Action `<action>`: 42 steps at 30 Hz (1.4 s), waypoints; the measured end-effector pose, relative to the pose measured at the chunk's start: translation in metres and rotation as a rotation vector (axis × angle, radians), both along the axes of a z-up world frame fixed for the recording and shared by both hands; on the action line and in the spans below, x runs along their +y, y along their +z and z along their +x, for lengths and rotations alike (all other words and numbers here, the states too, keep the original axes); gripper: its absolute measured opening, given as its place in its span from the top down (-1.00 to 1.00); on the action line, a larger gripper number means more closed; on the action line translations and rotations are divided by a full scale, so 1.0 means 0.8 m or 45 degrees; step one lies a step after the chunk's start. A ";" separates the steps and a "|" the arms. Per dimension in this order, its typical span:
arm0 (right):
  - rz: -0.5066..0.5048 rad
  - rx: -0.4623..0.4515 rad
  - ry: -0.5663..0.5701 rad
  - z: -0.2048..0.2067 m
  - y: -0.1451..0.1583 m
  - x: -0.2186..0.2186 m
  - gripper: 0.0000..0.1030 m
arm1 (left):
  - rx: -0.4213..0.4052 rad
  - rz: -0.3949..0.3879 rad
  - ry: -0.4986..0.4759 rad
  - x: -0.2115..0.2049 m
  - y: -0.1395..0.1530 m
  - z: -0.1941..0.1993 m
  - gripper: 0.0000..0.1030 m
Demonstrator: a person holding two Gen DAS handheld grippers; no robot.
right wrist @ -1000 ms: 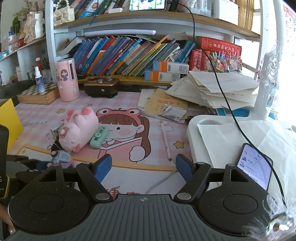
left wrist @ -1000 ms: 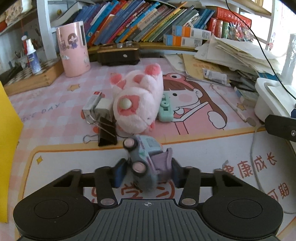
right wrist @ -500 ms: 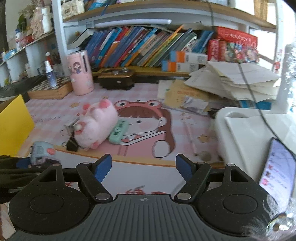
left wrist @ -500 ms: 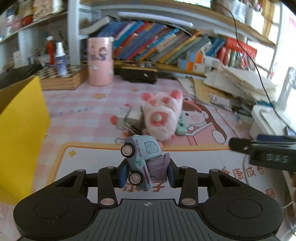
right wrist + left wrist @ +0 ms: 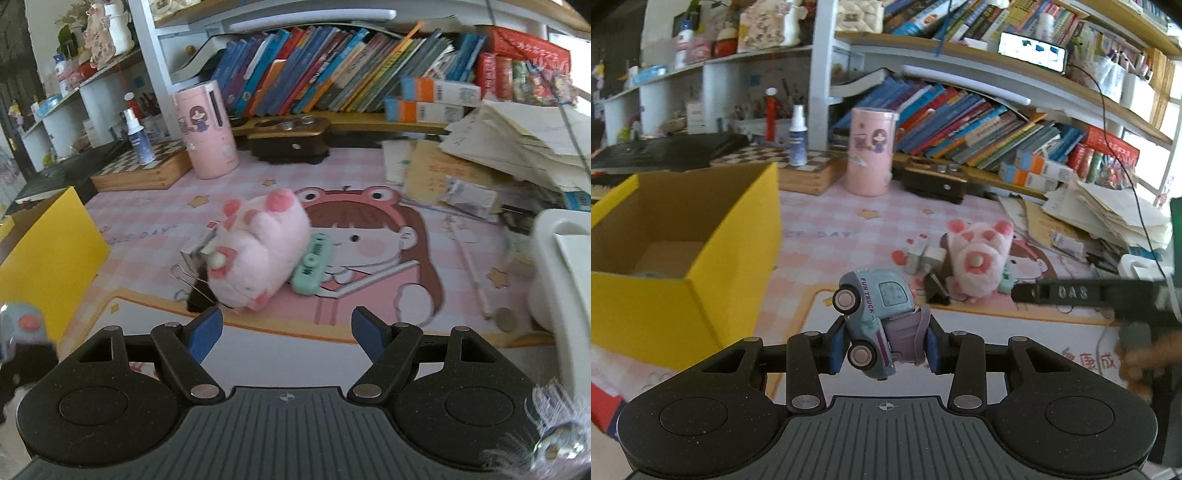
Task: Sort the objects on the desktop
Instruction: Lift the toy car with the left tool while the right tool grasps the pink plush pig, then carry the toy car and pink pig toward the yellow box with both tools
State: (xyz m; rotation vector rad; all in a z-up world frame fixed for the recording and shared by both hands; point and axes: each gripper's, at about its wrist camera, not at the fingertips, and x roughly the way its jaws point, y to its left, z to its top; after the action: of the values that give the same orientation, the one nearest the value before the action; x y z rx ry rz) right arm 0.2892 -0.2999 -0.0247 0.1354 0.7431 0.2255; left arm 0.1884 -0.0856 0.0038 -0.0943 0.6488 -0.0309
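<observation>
Truck [image 5: 873, 317]: toy truck, pale blue with a lilac rear, pinched in the left gripper [image 5: 884, 349], tilted nose-up, clear of the mat.
Left gripper: pads pressed on the truck's sides; one pad sits by the lower wheel, the other on the lilac rear.
Right gripper [image 5: 286, 332]: spread wide with nothing between the pads, aimed down at the plush.
Box [image 5: 713, 236]: yellow, open-topped, the landmark for every place below; something small and dim lies on its floor, too blurred to name.
Truck's place: right of the box, near its front corner, not yet over the opening.
Plush [image 5: 255, 251]: pink pig lying on the mat [image 5: 369, 236], well right of the box.
Binder clips [image 5: 194, 275]: on the box side of the plush, touching it.
Green case [image 5: 314, 266]: on the far side of the plush from the box, tucked against it.
Step, as judged: left hand is carrying the truck to the box while the right lines up on the plush.
Risk, slip: grip is off-centre and near a wheel, so the tilted truck could pivot or roll out if the hand swings fast.
Risk, box wall: a low approach could knock the truck against the near wall and shove the light box.
Risk, early drop: letting go before the opening would put the truck back on the mat.
Risk, plush grab: soft bulk may squash unevenly, and closing low could catch a clip's wire handle too.
Risk, collision: both grippers work close together, so a crossing path could bump them.
</observation>
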 end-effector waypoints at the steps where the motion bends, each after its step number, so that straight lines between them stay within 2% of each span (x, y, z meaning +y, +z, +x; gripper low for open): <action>1: 0.006 0.000 0.010 0.004 0.000 0.003 -0.46 | -0.002 0.004 0.011 0.003 0.000 -0.004 0.23; 5: 0.037 0.004 0.033 0.026 -0.001 0.014 -0.46 | -0.010 0.011 0.063 0.014 0.002 -0.015 0.23; 11: 0.086 0.016 -0.027 0.070 -0.003 0.022 -0.49 | -0.007 0.026 0.113 0.024 0.004 -0.025 0.23; 18: 0.008 0.082 -0.014 0.117 -0.018 0.048 -0.48 | -0.018 0.039 0.117 0.026 0.007 -0.031 0.23; 19: -0.007 0.091 -0.014 0.120 -0.021 0.051 -0.46 | -0.019 0.038 0.116 0.026 0.007 -0.031 0.23; 20: -0.029 0.083 -0.014 0.121 -0.023 0.053 -0.34 | -0.020 0.037 0.115 0.027 0.007 -0.031 0.23; 22: -0.064 0.082 -0.009 0.122 -0.025 0.056 -0.23 | -0.023 0.034 0.114 0.027 0.008 -0.031 0.23; 26: -0.033 0.069 -0.039 0.112 -0.021 0.047 -0.10 | -0.033 0.024 0.115 0.030 0.008 -0.032 0.23; 37: 0.016 -0.054 -0.002 0.029 0.029 0.034 -0.10 | -0.083 -0.027 0.073 0.035 0.013 -0.038 0.23; 42: 0.052 -0.064 0.026 -0.019 0.044 0.039 -0.10 | -0.103 -0.076 0.056 0.045 0.015 -0.045 0.23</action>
State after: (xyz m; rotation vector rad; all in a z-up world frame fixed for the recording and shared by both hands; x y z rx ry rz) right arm 0.2736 -0.2686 0.0105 0.1607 0.6907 0.2626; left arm 0.1525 -0.0492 0.0160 -0.1639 0.5649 -0.0118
